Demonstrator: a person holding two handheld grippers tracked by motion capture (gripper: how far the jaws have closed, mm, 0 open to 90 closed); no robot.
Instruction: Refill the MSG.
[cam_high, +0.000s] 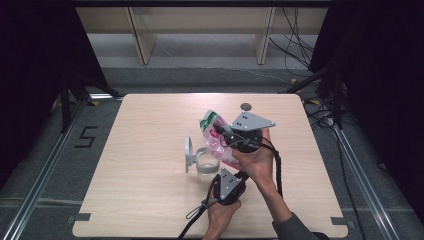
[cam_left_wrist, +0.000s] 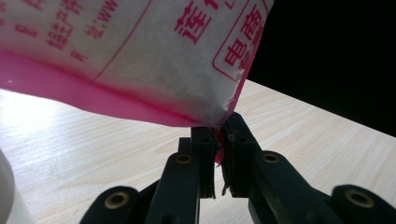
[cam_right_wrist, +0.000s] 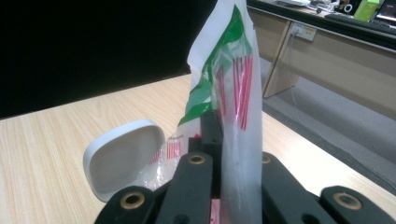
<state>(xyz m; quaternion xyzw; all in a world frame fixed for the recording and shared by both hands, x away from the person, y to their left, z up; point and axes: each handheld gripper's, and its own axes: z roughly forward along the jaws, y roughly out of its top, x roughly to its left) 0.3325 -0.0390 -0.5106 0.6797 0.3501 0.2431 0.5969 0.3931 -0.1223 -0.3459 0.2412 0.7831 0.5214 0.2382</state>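
Observation:
A clear plastic bag (cam_high: 214, 136) with pink and green print and red characters hangs tilted above the table between both grippers. My right gripper (cam_high: 221, 132) is shut on the bag's upper part (cam_right_wrist: 233, 88), the film wrapping over one jaw. My left gripper (cam_high: 238, 173) comes from below and is shut on the bag's lower corner (cam_left_wrist: 140, 56), right at the pink seam, with the jaws (cam_left_wrist: 218, 140) pressed together on it. Under the bag stands a white round container (cam_high: 206, 163) with its hinged lid (cam_high: 189, 152) open to the left; the lid (cam_right_wrist: 123, 158) also appears in the right gripper view.
The wooden table (cam_high: 150, 190) has bare room on its left half and far right. A small grey disc (cam_high: 246, 106) lies near the back edge. The container's white edge (cam_left_wrist: 8, 196) sits low at the left of the left gripper view. Cables trail off the table's front edge.

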